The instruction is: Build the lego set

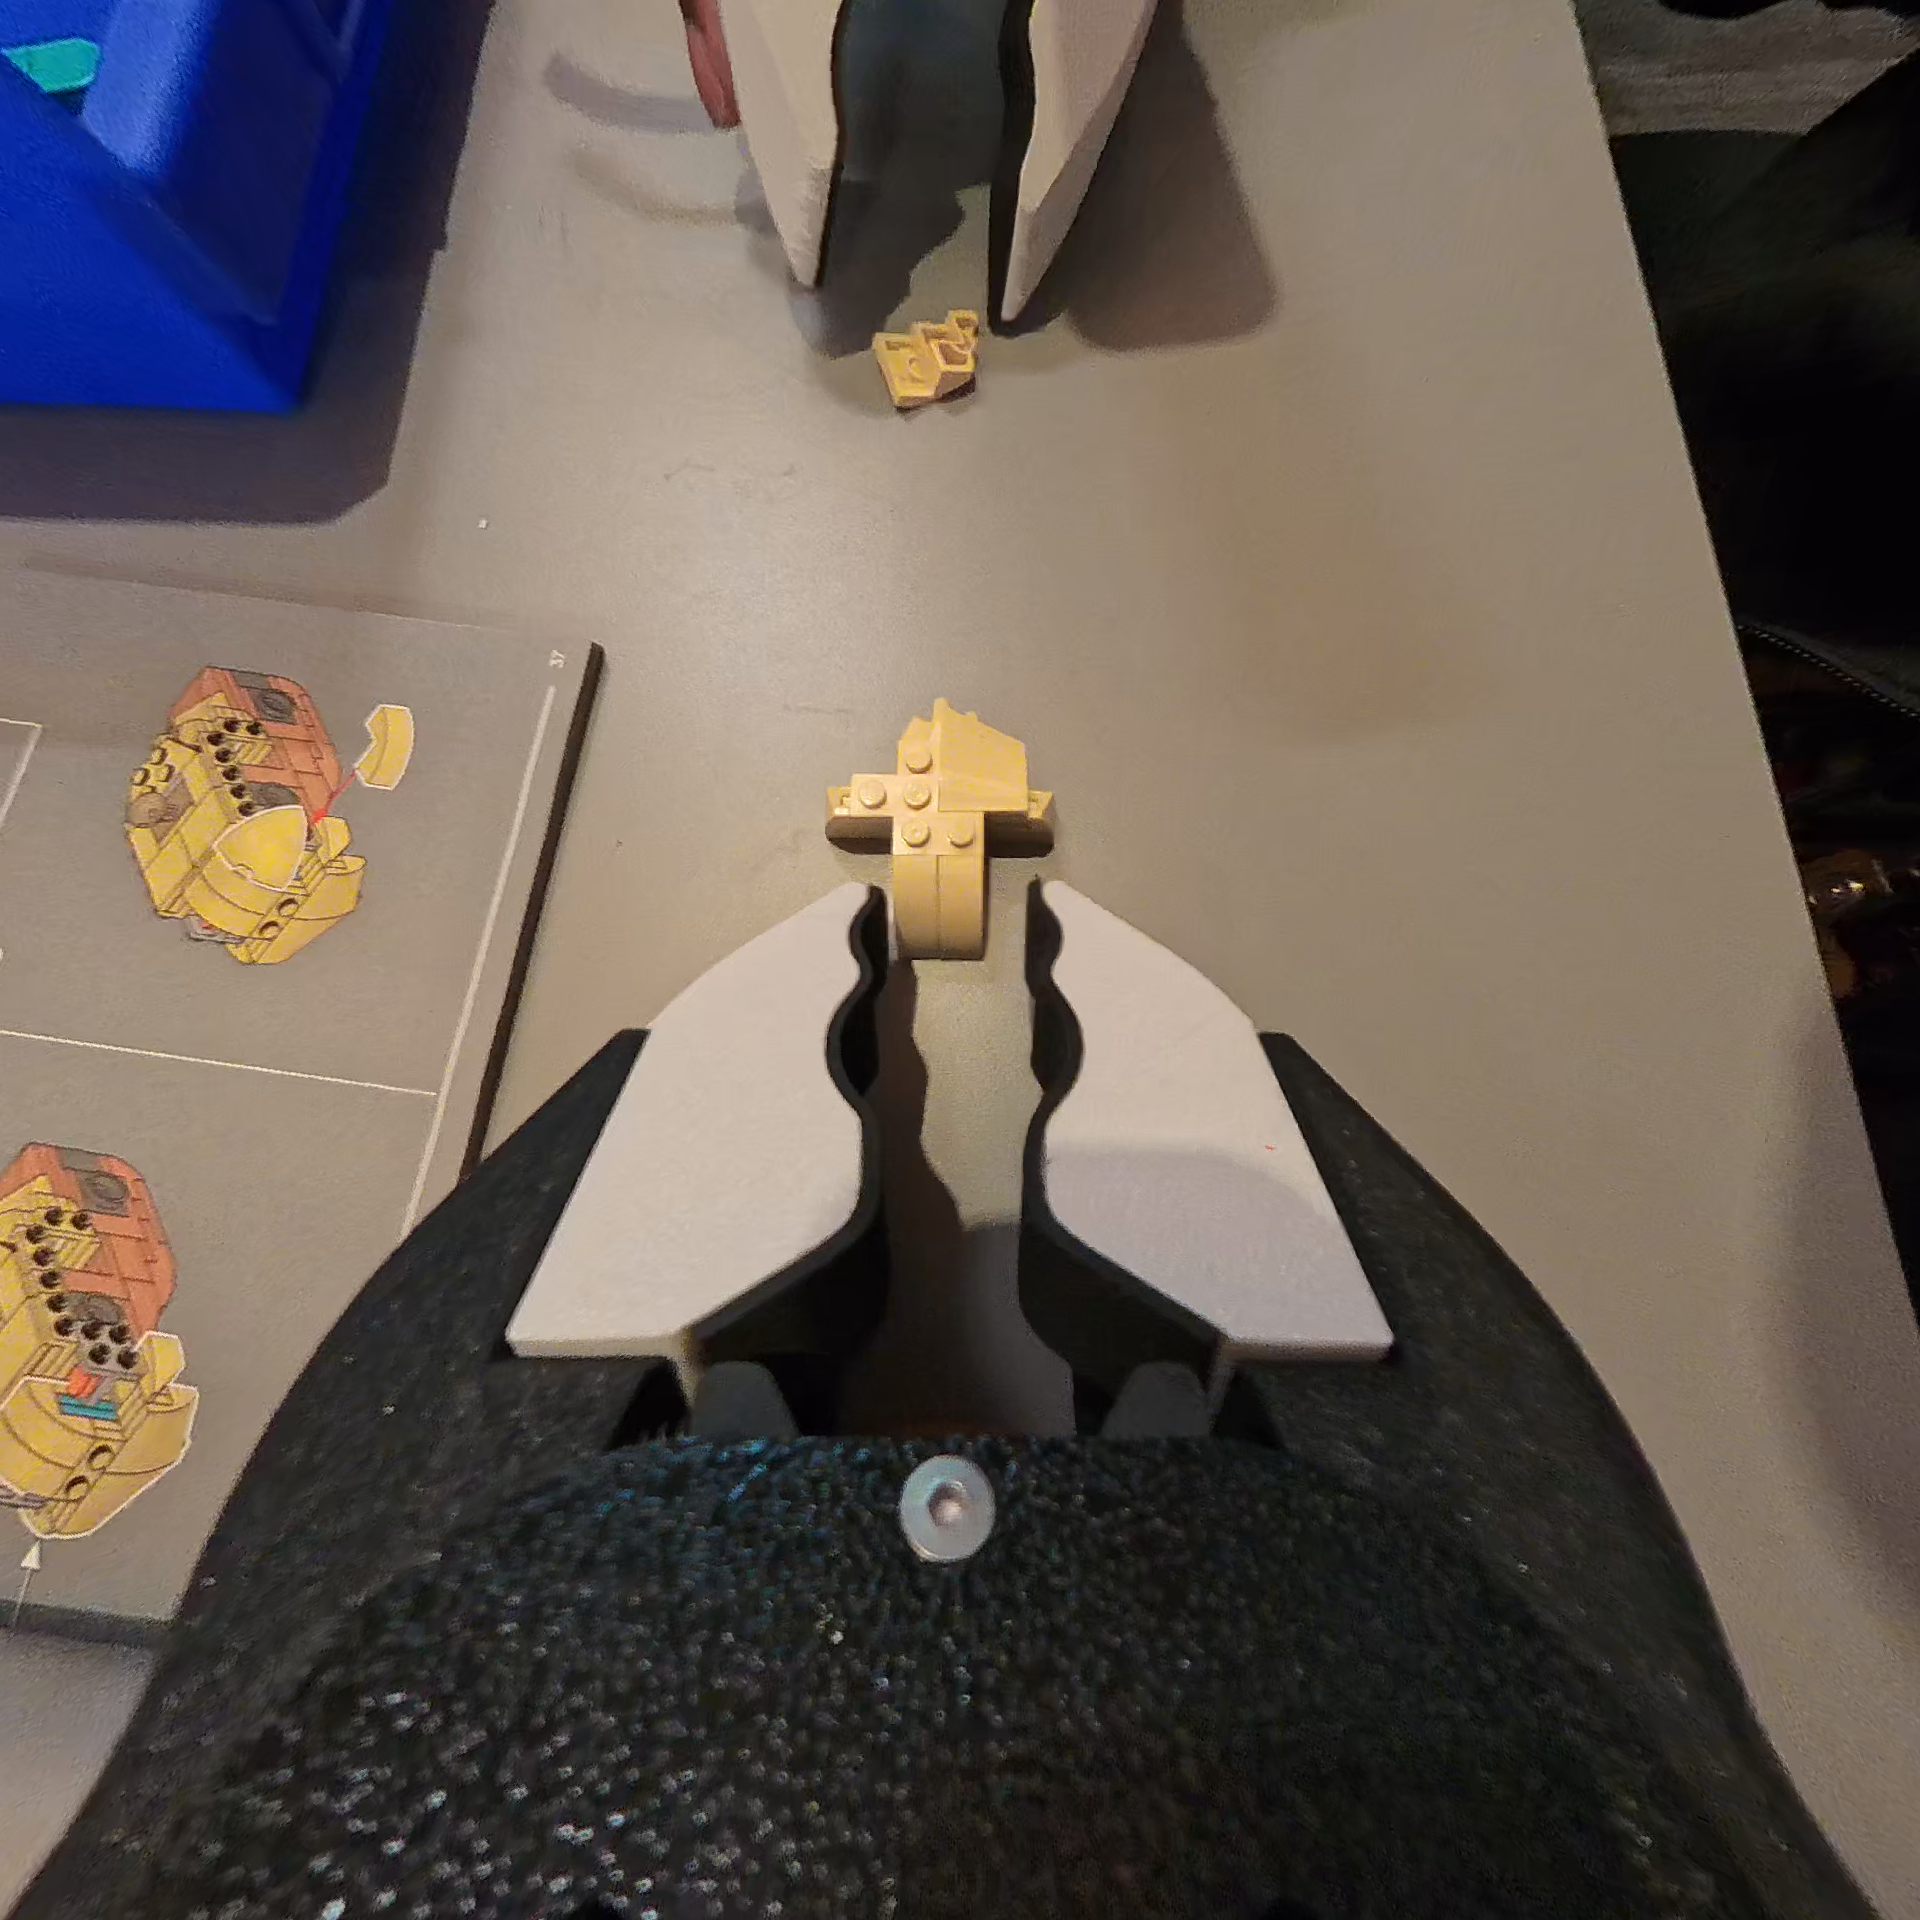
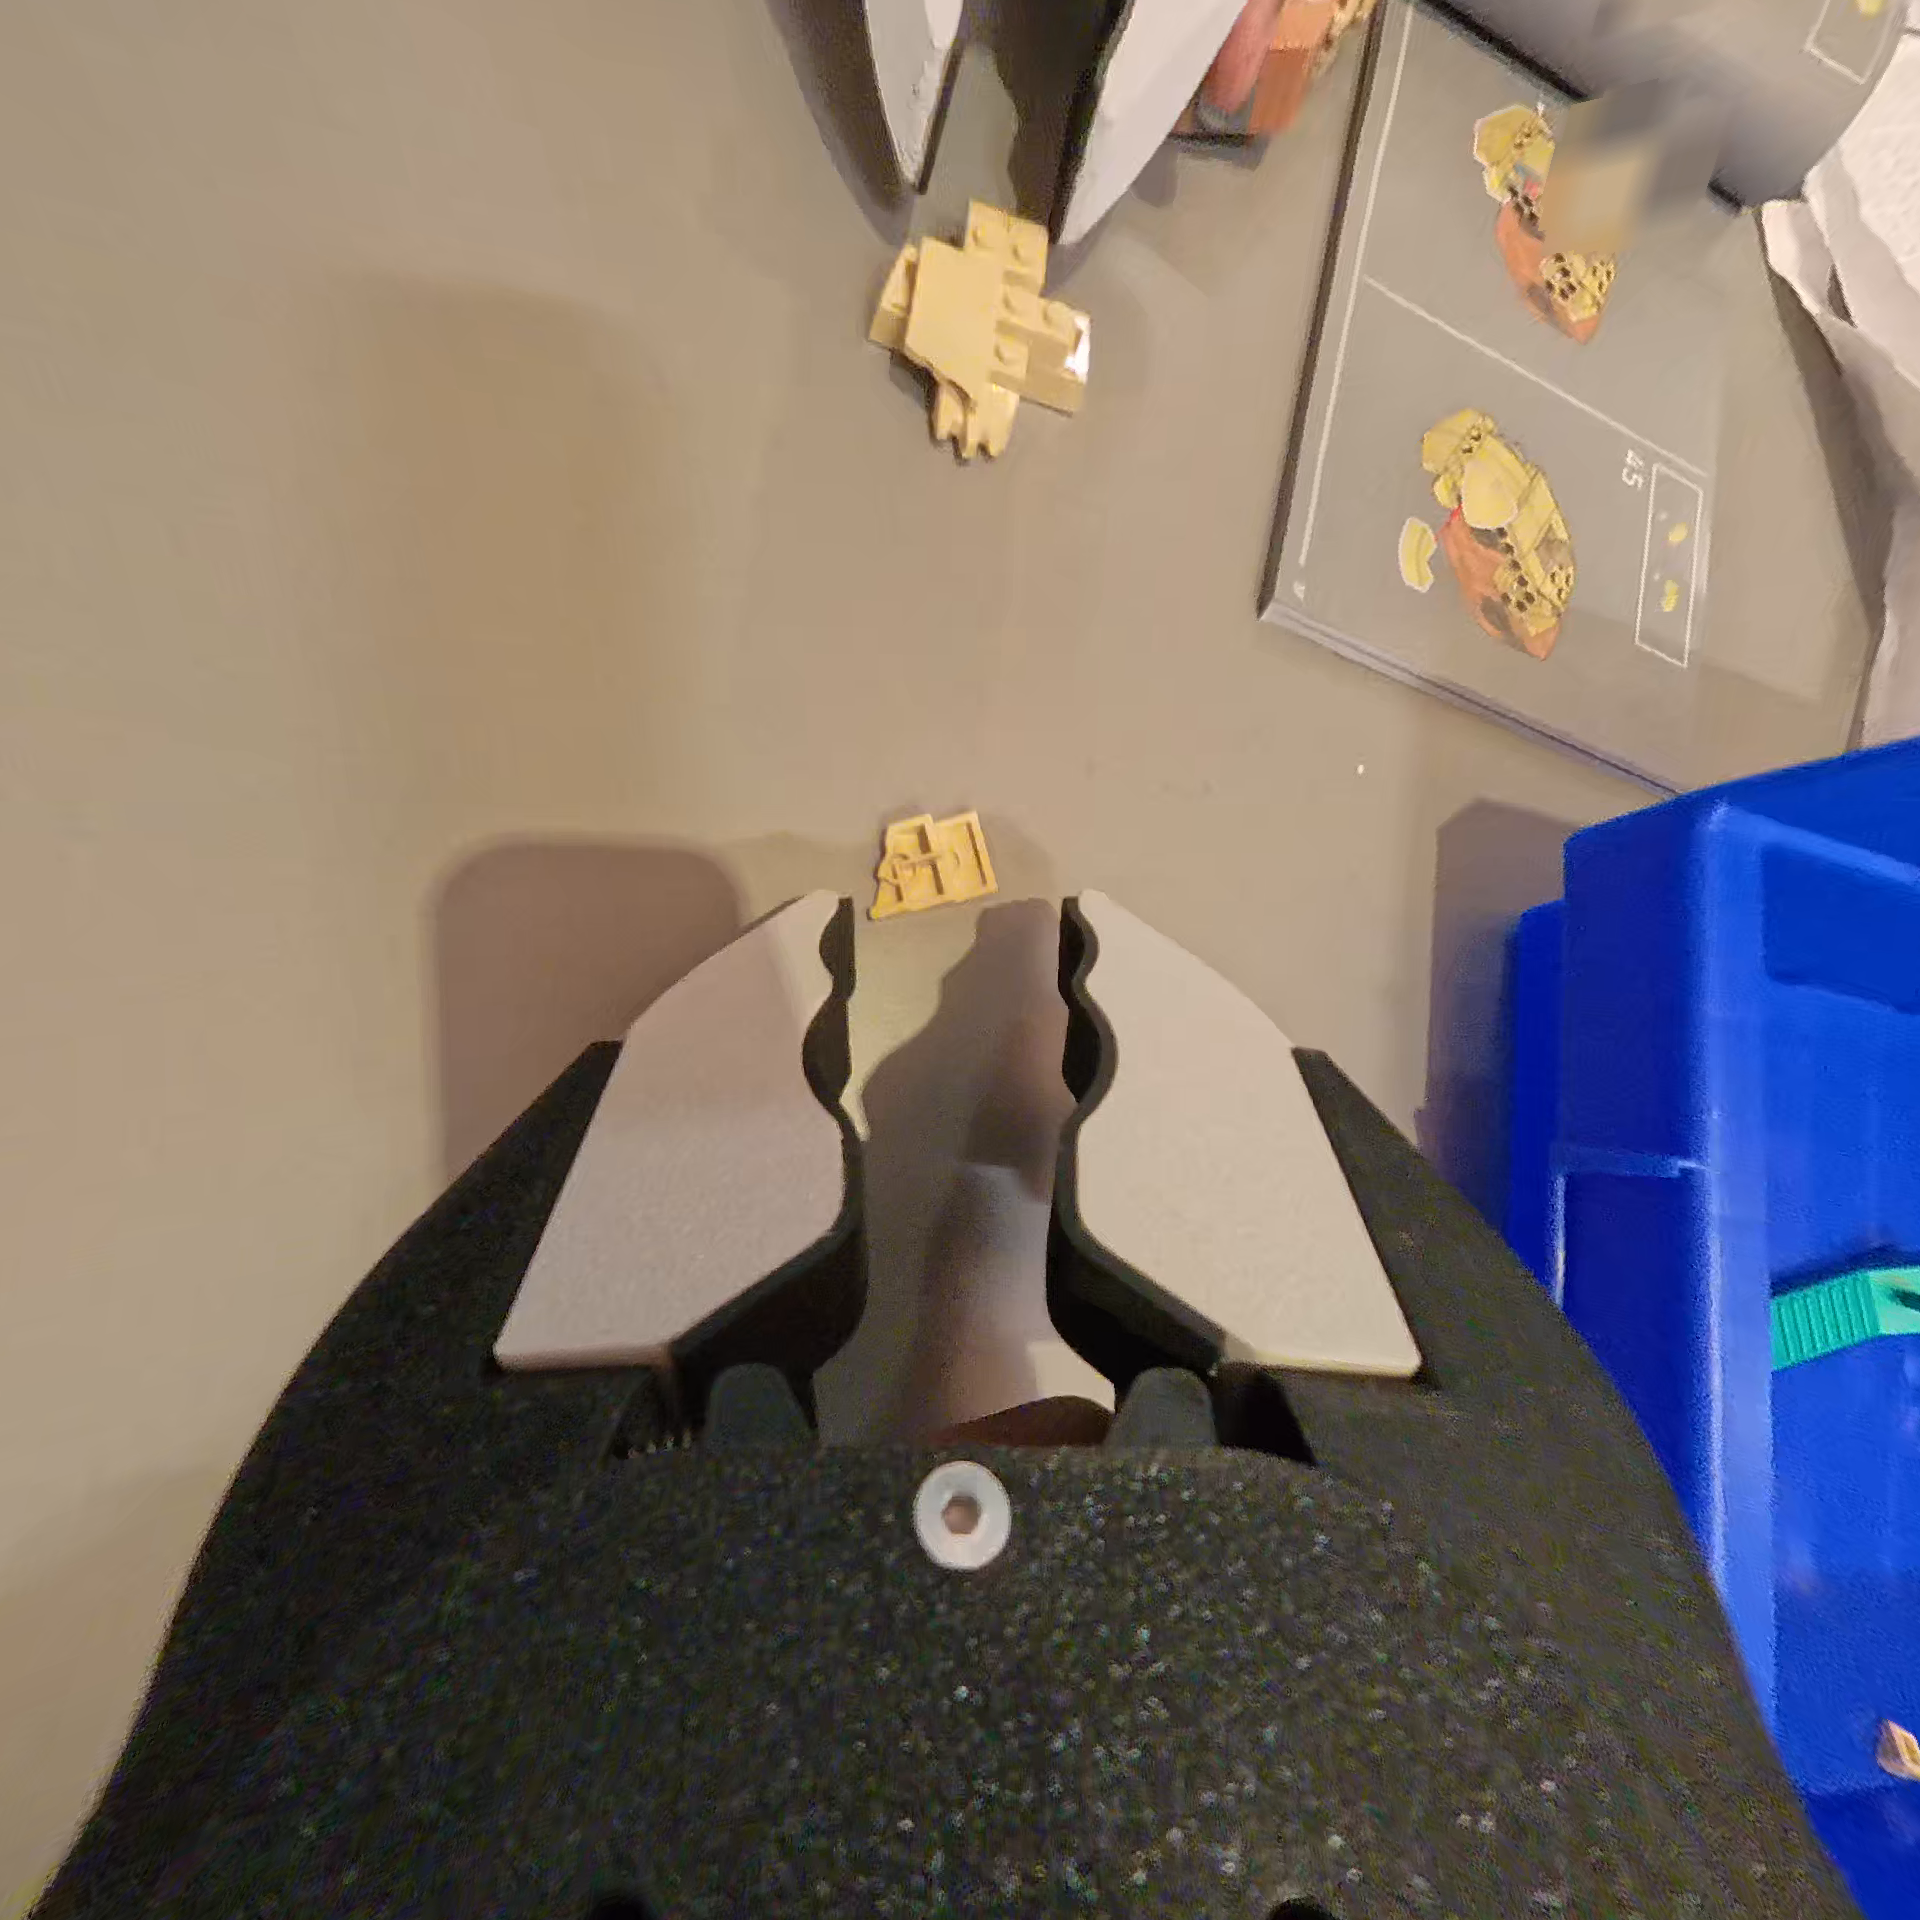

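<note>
- Left claw (image 1: 958,894): the two grey fingers stand apart, nothing clamped. The rounded end of a tan brick assembly with a cross-shaped studded top (image 1: 940,821) sits between the tips; a gap shows on the right side, while contact on the left tip cannot be judged.
- Right claw (image 2: 956,909): fingers apart and bare. A small tan flat brick piece, underside up (image 2: 932,865), lies on the grey matte surface (image 2: 416,520) just ahead of the tips, nearer the left tip, not touching either.
- In the left wrist view the small piece (image 1: 928,366) lies by the right claw's tips at the top of the frame — that claw is cut off by the frame edge.
- Grey instruction booklet with printed model drawings (image 1: 260,1039): lying flat just left of the left claw, its lower part hidden by the claw body, its left side out of frame.
- Blue plastic bin (image 2: 1714,1143): just right of the right claw, cut off at the frame edge; a teal piece (image 2: 1839,1325) shows inside, the rest of the contents are hard to make out.
- Surface edge (image 1: 1662,416): runs down the right of the left wrist view, dark beyond — detail there cannot be made out.
- Open room: bare surface between the two tan items and left of the right claw.
</note>
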Available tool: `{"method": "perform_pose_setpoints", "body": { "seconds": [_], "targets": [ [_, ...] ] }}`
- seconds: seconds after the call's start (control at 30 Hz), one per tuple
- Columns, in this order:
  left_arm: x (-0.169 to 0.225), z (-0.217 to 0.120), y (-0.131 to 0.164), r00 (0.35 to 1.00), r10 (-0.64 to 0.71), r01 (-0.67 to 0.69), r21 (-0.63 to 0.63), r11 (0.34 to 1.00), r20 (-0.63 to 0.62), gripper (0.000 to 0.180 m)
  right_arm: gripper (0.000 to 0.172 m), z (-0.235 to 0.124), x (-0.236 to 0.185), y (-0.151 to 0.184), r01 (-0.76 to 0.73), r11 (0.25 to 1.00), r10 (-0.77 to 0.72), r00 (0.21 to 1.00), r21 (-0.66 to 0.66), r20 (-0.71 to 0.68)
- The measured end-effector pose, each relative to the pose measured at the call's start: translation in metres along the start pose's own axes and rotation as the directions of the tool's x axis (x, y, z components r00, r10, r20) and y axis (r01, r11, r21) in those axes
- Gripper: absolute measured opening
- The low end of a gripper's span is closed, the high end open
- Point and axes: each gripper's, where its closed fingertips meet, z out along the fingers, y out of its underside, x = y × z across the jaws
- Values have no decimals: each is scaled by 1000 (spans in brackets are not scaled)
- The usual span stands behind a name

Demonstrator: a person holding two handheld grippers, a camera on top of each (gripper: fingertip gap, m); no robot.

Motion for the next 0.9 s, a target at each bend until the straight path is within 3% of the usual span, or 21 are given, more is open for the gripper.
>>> {"method": "perform_pose_setpoints", "body": {
  "seconds": [0.1,0.2,0.3,0.5,0.6,0.73,0.9],
  "targets": [
    [-2,-4,-1,1000,-6,6,10,1000,10,28,33,4,-2,-4,5,1000,-5,1000,13,7],
    [-7,-10,-7,999,-12,10,44,999,39,29,11,9,-2,-7,19,1000,-19,1000,8,-4],
    [-10,-15,-13,998,-15,10,83,997,62,28,1,13,-1,-12,13,1000,-13,1000,14,-10],
    [-13,-19,-21,996,-3,-9,125,992,93,28,1,18,1,-20,-32,998,32,999,53,4],
    [-13,-20,-25,995,-2,-13,147,989,97,28,1,12,3,-34,-63,988,62,998,142,13],
    [-4,-21,-44,996,35,-53,247,968,78,28,1,-4,8,-72,-202,905,178,979,374,100],
    [4,-17,-70,974,152,-202,341,918,168,33,1,-15,3,-114,-423,712,258,900,560,352]
  ]
}}
